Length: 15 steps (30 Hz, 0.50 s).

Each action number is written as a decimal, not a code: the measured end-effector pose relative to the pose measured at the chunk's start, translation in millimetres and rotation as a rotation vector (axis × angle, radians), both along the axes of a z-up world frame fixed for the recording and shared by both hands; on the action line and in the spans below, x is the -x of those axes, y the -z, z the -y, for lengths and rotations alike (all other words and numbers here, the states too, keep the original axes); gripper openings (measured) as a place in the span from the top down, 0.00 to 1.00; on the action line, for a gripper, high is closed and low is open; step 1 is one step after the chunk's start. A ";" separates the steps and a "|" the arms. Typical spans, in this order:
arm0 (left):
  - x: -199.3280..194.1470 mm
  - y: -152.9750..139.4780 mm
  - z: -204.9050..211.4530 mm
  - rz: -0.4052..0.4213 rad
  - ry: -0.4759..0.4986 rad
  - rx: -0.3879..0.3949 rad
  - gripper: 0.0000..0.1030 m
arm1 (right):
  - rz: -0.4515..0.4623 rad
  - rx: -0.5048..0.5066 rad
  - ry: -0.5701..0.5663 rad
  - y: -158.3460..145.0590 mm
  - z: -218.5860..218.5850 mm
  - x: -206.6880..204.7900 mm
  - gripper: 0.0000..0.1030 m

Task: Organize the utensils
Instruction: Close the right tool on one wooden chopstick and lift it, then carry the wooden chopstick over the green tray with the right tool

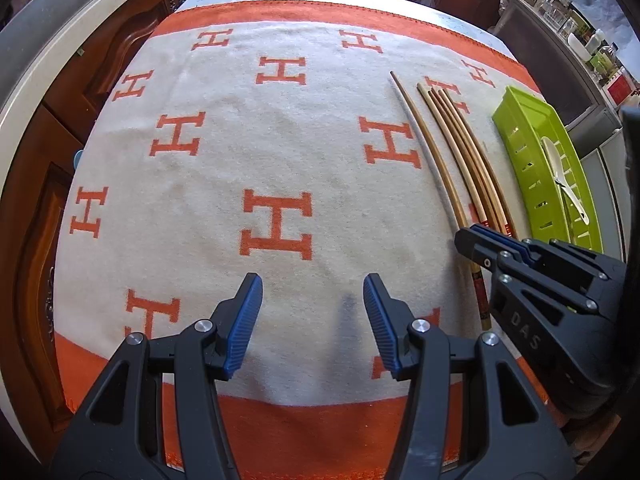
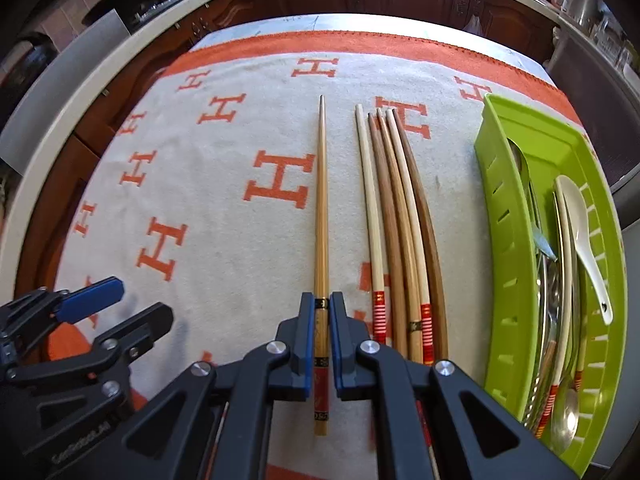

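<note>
Chopstick (image 2: 321,208) pinched between right hand-held gripper (image 2: 321,312) pads.

Blanket (image 1: 224,168): large orange letter "H", repeated in rows over the cream field, in both views.
Right gripper (image 1: 478,240): raised letters "DAS" on the black body, right edge of the left wrist view.
Left gripper (image 2: 120,300): faint pale lettering on the black body, lower left of the right wrist view, too blurred to read.
Chopstick (image 2: 321,240) bands: dark marks, unreadable.
</note>
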<state>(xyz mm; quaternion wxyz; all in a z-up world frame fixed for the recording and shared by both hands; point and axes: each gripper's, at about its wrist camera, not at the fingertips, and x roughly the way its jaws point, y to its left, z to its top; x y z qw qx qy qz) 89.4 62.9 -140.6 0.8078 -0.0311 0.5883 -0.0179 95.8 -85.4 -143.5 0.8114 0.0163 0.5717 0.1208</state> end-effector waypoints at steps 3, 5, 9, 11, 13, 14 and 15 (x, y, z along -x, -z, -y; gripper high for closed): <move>0.8 -2.9 2.7 0.005 0.000 0.007 0.52 | 0.007 -0.069 0.021 -9.7 9.4 6.5 0.94; 1.3 -4.9 5.6 0.006 0.003 0.012 0.52 | 0.025 -0.103 0.037 -19.9 17.6 12.1 0.94; 2.4 -8.6 16.6 0.008 0.021 0.021 0.52 | 0.070 -0.140 0.063 -39.7 35.5 24.2 0.94; 2.1 -10.4 23.7 0.011 0.035 0.025 0.52 | 0.089 -0.149 0.080 -47.3 46.5 28.6 0.94; 0.9 -10.8 33.1 0.008 0.049 0.018 0.52 | 0.107 -0.153 0.101 -54.3 59.7 33.1 0.94; -0.1 -10.5 36.9 0.006 0.056 0.018 0.52 | 0.115 -0.154 0.114 -56.8 66.8 35.7 0.94; -1.3 -10.2 42.2 0.002 0.063 0.021 0.52 | 0.120 -0.154 0.128 -57.8 73.9 37.3 0.94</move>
